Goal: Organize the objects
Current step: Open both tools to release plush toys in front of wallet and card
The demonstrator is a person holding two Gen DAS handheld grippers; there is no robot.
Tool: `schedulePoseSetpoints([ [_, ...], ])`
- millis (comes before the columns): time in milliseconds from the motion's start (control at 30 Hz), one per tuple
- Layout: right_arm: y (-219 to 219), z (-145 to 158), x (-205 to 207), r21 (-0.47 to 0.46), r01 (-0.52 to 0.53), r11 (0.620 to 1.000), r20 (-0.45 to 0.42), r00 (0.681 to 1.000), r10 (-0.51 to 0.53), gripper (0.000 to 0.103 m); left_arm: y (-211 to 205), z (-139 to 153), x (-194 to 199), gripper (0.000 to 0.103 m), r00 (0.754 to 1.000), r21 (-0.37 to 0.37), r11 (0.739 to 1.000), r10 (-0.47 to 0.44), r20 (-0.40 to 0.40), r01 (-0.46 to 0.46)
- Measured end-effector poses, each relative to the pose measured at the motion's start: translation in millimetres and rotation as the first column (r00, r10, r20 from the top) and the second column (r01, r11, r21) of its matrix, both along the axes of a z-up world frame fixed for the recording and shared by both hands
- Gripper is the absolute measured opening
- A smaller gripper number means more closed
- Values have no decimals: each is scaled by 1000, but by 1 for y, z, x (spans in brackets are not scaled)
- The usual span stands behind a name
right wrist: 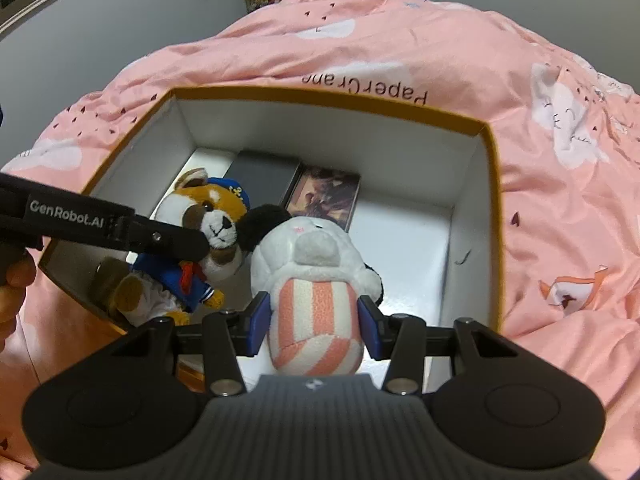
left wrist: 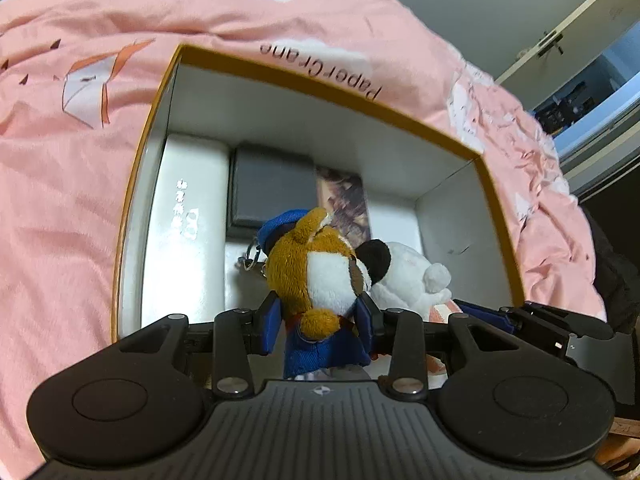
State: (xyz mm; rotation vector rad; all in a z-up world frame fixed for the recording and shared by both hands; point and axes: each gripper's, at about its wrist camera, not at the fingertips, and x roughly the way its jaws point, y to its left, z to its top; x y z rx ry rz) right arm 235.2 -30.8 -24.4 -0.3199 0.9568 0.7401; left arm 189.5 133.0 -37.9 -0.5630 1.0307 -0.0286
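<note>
Plush toys: fox (left wrist: 316,276) and panda (right wrist: 316,288), gripped over the box (right wrist: 490,216).

"PaperCrane" was printed upside down on the pink duvet (right wrist: 360,48) (just beyond the box rim). "GenRobot.AI" stood on the left gripper (right wrist: 192,245) arm. Silver characters on the white case (left wrist: 188,216) were perhaps unreadable.

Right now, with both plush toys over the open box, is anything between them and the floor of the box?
Nothing visible covers the box; it has no lid on. Bare white floor lies under the striped plush in the right hand-held gripper. The white case, grey case and picture card fill the far-left part.
</note>
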Motion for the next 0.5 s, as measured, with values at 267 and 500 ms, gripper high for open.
schedulePoseSetpoints([
  [267,3,-10,10,-8,-4,1000,-83,997,4,53,-3,-7,8,45,998,32,998,-47,-43,48],
  [500,-6,-5,29,107,25,994,-271,962,5,57,-5,-1,9,47,995,79,993,-85,-58,90],
])
